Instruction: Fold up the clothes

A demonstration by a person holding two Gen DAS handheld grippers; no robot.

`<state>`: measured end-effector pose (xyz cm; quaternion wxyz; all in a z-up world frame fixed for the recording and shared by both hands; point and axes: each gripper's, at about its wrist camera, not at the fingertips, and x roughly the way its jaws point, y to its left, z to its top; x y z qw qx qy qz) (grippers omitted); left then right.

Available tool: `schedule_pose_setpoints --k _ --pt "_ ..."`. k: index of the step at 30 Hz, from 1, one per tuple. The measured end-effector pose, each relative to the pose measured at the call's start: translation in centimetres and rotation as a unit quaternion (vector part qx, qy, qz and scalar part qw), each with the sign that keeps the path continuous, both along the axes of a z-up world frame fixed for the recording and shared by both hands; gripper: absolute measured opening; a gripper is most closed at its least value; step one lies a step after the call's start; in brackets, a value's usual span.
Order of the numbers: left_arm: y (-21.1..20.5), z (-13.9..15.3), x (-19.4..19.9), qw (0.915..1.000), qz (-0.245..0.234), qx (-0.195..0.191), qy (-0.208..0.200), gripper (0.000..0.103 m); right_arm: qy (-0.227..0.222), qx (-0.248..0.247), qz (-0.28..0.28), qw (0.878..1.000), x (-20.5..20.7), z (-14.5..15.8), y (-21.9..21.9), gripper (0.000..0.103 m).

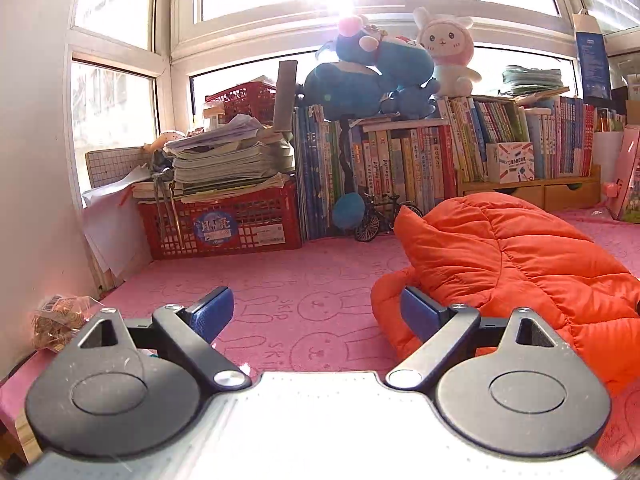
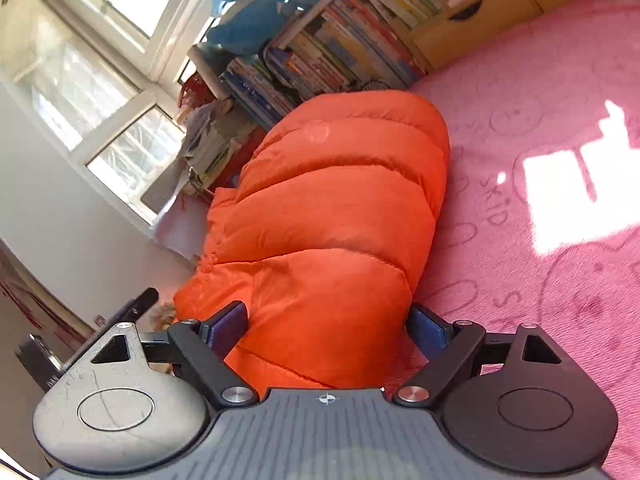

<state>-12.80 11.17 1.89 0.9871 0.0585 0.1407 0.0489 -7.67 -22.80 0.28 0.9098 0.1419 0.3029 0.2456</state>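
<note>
Left wrist view shows the left gripper (image 1: 316,312) spread wide, empty, beside the orange puffer jacket (image 1: 516,264) bundled on the pink rabbit-print mat (image 1: 280,280). Right gripper (image 2: 326,328) straddles the jacket's near end, released, apparently to reposition.

Each hand-held gripper (image 1: 316,312) (image 2: 328,324) has black linkage arms, silver screws, round black hubs and blue finger pads (image 1: 216,310).
</note>
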Motion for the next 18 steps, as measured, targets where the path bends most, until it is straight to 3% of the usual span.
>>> schedule_pose_setpoints --k 1,2,4,6,8,11,14,18 --pt "-0.4 0.3 0.1 0.9999 -0.009 -0.010 -0.004 0.092 -0.046 -0.062 -0.001 0.997 -1.5 0.7 0.9 0.087" --pt "-0.7 0.6 0.3 0.9995 -0.020 -0.024 -0.006 0.092 -0.103 -0.133 0.008 0.986 -3.7 1.3 2.0 0.087" --pt "-1.3 1.2 0.8 0.9967 -0.052 -0.060 -0.018 0.092 -0.180 -0.220 0.046 0.958 -6.8 1.5 4.2 0.087" --pt "-2.3 1.2 1.5 0.9951 -0.067 -0.068 -0.026 0.094 -0.227 -0.259 0.084 0.935 -8.9 1.0 6.1 0.087" --pt "-3.4 0.3 3.0 0.9962 -0.059 -0.062 -0.010 0.094 -0.253 -0.281 0.088 0.922 -9.5 0.0 8.3 0.087" --pt "-4.6 -1.2 4.7 0.9957 -0.051 -0.074 0.021 0.094 -0.281 -0.297 0.052 0.911 -8.3 -2.3 11.0 0.084" --pt "-5.0 -3.3 5.5 0.9949 -0.032 -0.079 0.053 0.094 -0.302 -0.317 -0.002 0.899 -7.1 -3.9 11.9 0.070" --pt "-4.9 -4.8 5.4 0.9949 -0.022 -0.071 0.068 0.096 -0.267 -0.285 -0.077 0.917 -6.2 -4.0 9.1 0.054"
